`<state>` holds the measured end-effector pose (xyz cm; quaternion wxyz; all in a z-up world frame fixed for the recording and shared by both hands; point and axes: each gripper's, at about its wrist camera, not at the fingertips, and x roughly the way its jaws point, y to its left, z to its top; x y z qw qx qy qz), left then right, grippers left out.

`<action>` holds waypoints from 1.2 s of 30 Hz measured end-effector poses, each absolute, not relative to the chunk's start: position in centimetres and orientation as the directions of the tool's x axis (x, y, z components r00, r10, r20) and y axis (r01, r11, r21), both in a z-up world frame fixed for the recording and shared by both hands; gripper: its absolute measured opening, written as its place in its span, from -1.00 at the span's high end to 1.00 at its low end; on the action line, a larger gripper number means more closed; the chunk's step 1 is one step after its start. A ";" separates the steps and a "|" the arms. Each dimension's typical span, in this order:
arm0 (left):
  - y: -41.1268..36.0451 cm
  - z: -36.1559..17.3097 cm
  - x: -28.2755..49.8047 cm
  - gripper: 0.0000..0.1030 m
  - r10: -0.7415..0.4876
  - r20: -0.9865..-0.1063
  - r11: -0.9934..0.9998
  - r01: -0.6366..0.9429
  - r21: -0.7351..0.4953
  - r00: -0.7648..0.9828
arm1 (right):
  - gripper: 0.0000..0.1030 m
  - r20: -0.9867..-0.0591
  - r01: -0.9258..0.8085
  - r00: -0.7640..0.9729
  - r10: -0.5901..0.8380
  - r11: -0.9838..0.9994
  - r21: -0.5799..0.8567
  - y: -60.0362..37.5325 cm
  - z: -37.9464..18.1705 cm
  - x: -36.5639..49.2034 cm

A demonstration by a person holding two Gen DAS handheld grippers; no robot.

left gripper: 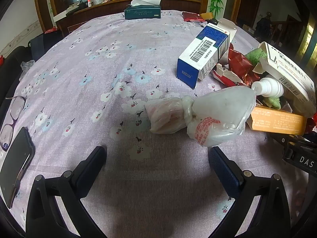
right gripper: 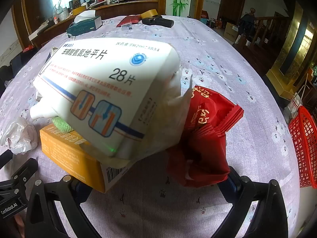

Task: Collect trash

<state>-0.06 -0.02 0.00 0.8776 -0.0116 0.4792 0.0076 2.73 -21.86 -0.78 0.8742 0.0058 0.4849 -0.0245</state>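
Lilac cloth printed with small flowers (left gripper: 103, 45) covers the wide table, with a teal tissue box (left gripper: 142, 12) at its far edge and a cluttered wooden counter behind.

From the left wrist view, the left gripper (left gripper: 157, 164) hovers low over the cloth with its jaws spread wide and nothing between them. Just ahead of its fingers lies a knotted plastic bag (left gripper: 200, 115), clear with red print, not touched by either finger. Beyond it a blue-and-white carton (left gripper: 204, 56) lies on its side. A dark phone (left gripper: 14, 164) and a pair of glasses (left gripper: 12, 113) sit at the near left edge.

To the right of the bag, the trash pile gathers: torn red wrappers (left gripper: 240, 67), a white spray bottle (left gripper: 267, 87), an orange box (left gripper: 277, 120) and a white medicine box (left gripper: 291, 71) leaning on top.

From the right wrist view, the right gripper (right gripper: 156, 180) is also wide open, its jaws straddling the near side of this pile. Its left finger meets the orange box (right gripper: 73, 158) near the lower corner, and the red wrapper (right gripper: 206, 138) lies against the right finger; whether either is pressed I cannot tell. The white medicine box (right gripper: 111, 91) tilts over the orange one. A red mesh basket (right gripper: 305, 144) shows at the far right, beyond the table's edge.
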 end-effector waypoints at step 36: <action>-6.8 6.5 -17.5 -1.00 0.165 -0.532 0.986 -0.145 0.079 0.830 | -0.99 -0.621 -0.122 0.781 0.057 0.991 -0.062 -28.7 5.7 -15.1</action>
